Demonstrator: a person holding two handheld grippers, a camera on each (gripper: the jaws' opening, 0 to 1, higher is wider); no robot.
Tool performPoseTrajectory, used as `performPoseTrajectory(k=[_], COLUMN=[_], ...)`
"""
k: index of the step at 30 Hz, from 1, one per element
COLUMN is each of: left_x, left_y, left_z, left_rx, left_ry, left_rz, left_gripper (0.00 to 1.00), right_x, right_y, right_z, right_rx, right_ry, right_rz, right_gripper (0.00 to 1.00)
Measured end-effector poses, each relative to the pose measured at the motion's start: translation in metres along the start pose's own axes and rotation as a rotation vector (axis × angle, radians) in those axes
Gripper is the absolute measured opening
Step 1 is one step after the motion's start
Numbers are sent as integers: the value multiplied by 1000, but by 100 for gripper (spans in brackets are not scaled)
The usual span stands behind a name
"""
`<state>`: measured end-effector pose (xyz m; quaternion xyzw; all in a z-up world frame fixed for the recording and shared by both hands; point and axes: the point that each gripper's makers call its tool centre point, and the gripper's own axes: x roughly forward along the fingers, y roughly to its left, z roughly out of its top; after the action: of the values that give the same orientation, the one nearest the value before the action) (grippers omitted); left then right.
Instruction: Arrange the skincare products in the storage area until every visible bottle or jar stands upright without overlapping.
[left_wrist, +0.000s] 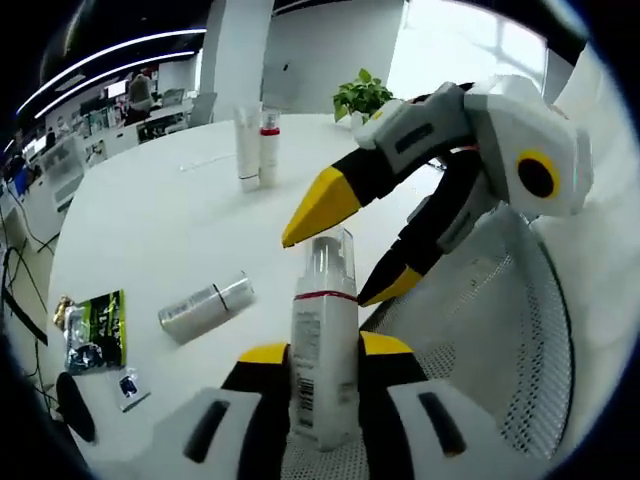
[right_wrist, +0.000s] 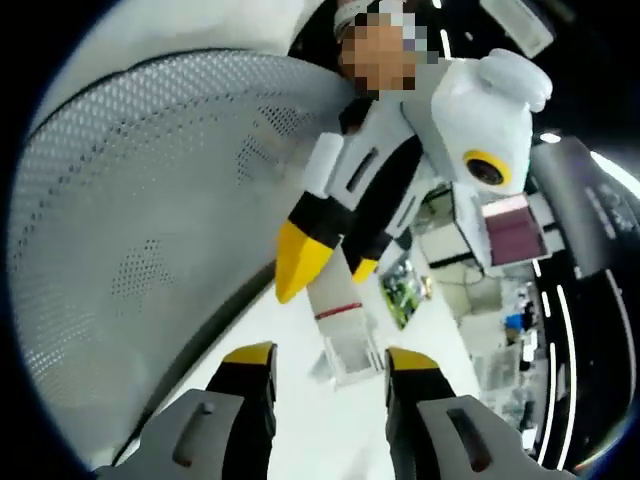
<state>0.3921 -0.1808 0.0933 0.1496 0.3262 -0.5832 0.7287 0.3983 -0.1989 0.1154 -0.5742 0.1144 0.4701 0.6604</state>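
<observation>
My left gripper (left_wrist: 325, 350) is shut on a white pump bottle (left_wrist: 322, 340) with a red band and a clear cap (left_wrist: 330, 258), holding it upright by its lower body. My right gripper (left_wrist: 340, 258) comes in from the right, open, with one yellow tip on each side of the cap. In the right gripper view the same bottle (right_wrist: 340, 310) points cap-first between my open right gripper (right_wrist: 330, 357), while the left gripper (right_wrist: 328, 272) clamps it from beyond. No pad of the right gripper visibly touches the cap.
A silver tube (left_wrist: 205, 308) lies on its side on the white table (left_wrist: 150, 230). Two white bottles (left_wrist: 258, 145) stand upright far back, near a potted plant (left_wrist: 362, 95). A white mesh basket (left_wrist: 490, 330) is at the right. A green packet (left_wrist: 100, 330) lies at the left edge.
</observation>
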Motion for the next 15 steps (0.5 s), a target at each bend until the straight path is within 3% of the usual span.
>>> performPoseTrajectory(k=[4,9,12,14,15], left_x=[0,-2,-4,-5,-5], left_y=[1,5,9,13,14], left_z=[1,3,7,9,10], left_rx=[0,-2,-3,-2,-5], left_ry=[-4,-19,-37,-51,-55], left_rz=[5,26,48,69,74], left_gripper=[21,21,21,21,21], right_x=[-3,-9,-14,-15,-15], right_y=[-3,-12,-19,-23,-21], right_z=[-6,-18,-28,-33,-32], right_rx=[56,223,430,638,762], right_ry=[5,-4,-28,-68,-98], right_rz=[-14,-49,-67,-75,-42], right_gripper=[39,41,43,46,47])
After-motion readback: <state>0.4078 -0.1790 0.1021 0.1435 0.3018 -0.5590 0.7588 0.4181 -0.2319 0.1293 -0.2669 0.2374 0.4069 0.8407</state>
